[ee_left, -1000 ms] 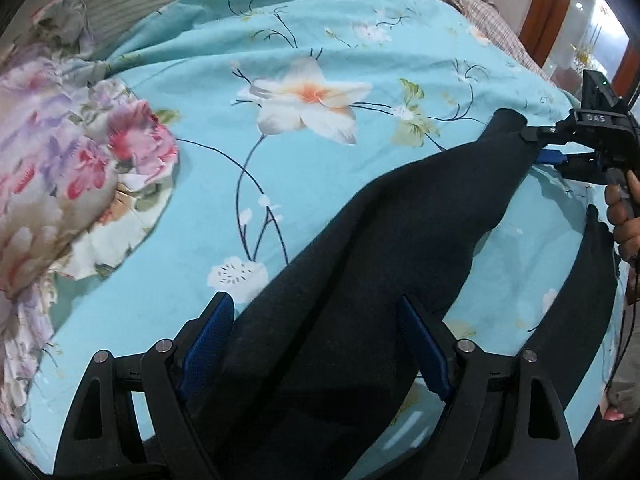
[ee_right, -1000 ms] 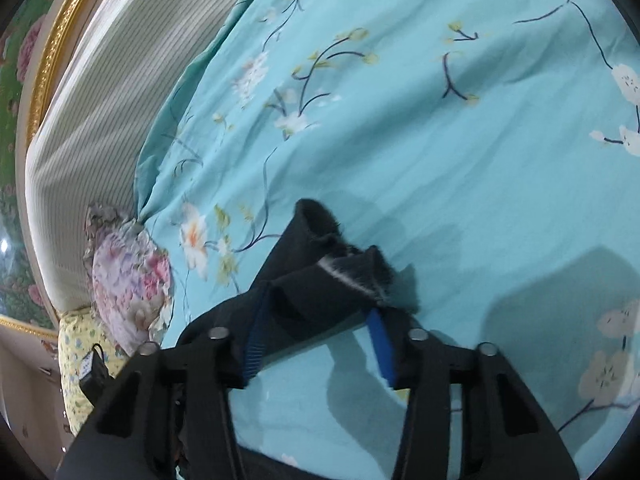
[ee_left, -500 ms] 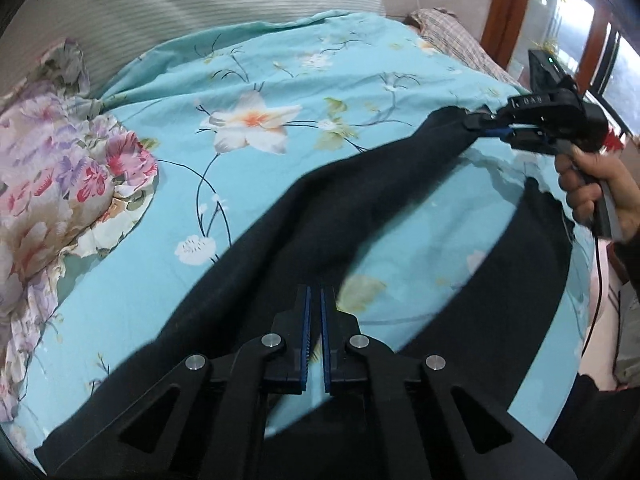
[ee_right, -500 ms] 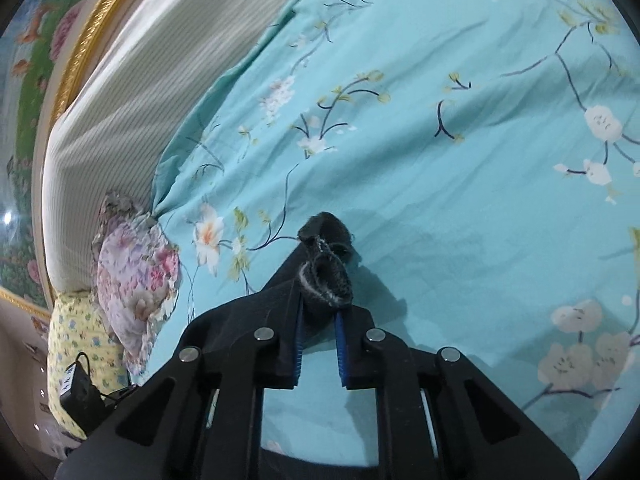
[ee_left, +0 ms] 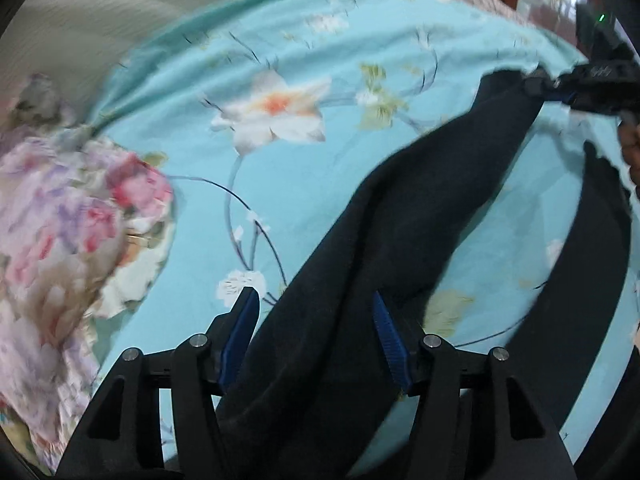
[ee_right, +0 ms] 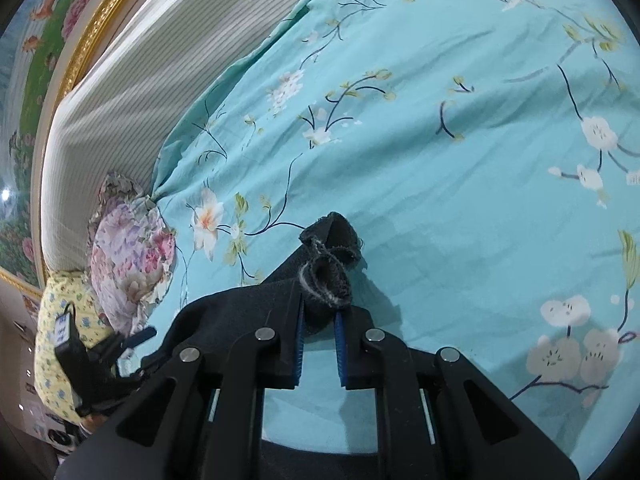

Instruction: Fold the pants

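Right wrist view: my right gripper point(ee_right: 319, 322) pinches the rolled hem of one leg of the black pants point(ee_right: 328, 264), which lie on the turquoise floral bedsheet point(ee_right: 460, 168). From that hem, the leg runs back toward my left gripper point(ee_left: 314, 328), whose jaws are opening with the dark cloth between the blue pads point(ee_left: 387, 338), which do not press it. In the left wrist view, the second leg point(ee_left: 584, 280) lies to the right of the first. A pink floral pillow point(ee_left: 68, 216) sits to the left of the pants.
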